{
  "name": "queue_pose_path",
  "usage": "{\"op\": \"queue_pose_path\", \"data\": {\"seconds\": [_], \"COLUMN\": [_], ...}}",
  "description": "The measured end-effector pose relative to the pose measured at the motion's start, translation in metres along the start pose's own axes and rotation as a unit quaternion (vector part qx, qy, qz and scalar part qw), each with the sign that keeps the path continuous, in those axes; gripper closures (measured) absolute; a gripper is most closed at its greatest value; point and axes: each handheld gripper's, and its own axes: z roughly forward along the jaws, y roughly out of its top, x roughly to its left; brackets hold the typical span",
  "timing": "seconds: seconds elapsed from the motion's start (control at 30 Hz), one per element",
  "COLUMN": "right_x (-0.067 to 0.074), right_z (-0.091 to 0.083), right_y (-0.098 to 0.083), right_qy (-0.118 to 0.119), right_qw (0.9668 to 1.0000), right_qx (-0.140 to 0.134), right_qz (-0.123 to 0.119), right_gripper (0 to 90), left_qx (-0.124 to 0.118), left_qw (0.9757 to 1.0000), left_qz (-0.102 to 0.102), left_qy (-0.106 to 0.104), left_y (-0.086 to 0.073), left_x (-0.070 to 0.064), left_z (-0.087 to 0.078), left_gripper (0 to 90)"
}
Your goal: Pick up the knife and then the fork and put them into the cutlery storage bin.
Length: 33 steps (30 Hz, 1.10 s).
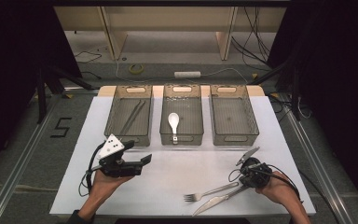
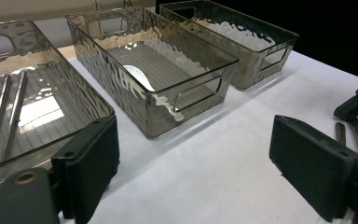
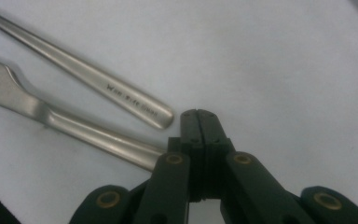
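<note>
Right gripper (image 1: 245, 178) is angling low over the bench (image 1: 168, 172), fingers (image 3: 189, 122) pressed together, holding nothing, tips beside the steel knife (image 1: 216, 203) handle; fork (image 1: 209, 192) is lying alongside. Left gripper (image 1: 137, 163) is hovering, fingers wide apart, empty.

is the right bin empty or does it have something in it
Empty. The high view shows only the bare ribbed floor of the right bin, while the middle bin holds a white spoon and the left bin holds chopsticks.

Silver fork (image 1: 210, 192) and silver knife (image 1: 216, 203) lie on a white table (image 1: 168, 172). Three smoky-grey, rippled translucent bins (image 1: 233, 119) hold a white spoon (image 1: 173, 122) and silver chopsticks (image 1: 133, 116). Both grippers, left (image 1: 145, 161) and right (image 1: 240, 183), are black.
</note>
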Motion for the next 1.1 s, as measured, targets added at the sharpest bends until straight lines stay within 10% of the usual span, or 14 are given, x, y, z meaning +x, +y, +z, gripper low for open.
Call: {"op": "queue_pose_path", "data": {"seconds": [0.17, 0.53, 1.1], "right_x": [0.003, 0.029, 0.038], "right_z": [-0.007, -0.018, -0.007], "right_y": [-0.003, 0.001, 0.005], "right_qy": [-0.012, 0.040, 0.035], "right_qw": [0.9998, 0.9888, 0.9822], "right_qx": [-0.009, -0.009, 0.019], "right_qz": [-0.016, -0.143, -0.184], "right_gripper": [89.7, 46.9, 45.8], "left_qx": [0.002, 0.002, 0.003], "left_qw": [1.0000, 1.0000, 1.0000], "left_qz": [0.002, 0.002, 0.003], "left_qy": [0.000, -0.001, -0.002], "left_y": [0.000, 0.000, 0.000], "left_x": [0.000, 0.000, -0.001], "left_z": [0.000, 0.001, 0.001], "left_gripper": [15.4, 15.4, 15.4]}}
